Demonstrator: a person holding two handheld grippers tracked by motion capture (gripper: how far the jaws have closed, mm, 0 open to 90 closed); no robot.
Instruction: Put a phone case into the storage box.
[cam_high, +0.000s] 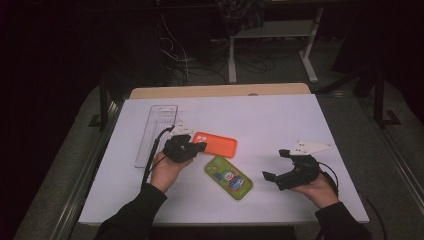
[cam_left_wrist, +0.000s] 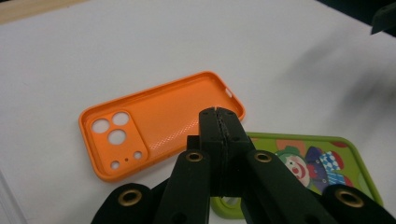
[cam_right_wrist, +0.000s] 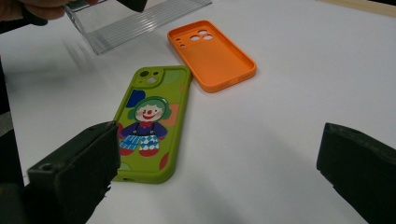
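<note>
On the white worktop (cam_high: 280, 120) the left tongs (cam_high: 201, 146) sit at the near edge of the orange phone case (cam_high: 216, 144), which lies hollow side up with its camera holes toward the clear plastic tray (cam_high: 156, 134). In the left gripper view the jaws are pressed together, their tips over the case's rim (whether they pinch that rim or merely meet above it I cannot tell). Just beside the orange case lies the green clown phone case (cam_high: 228, 177), face up, the two close but apart. The right tongs (cam_high: 276, 164) hang spread wide, nothing between them, to the right of the green case.
</note>
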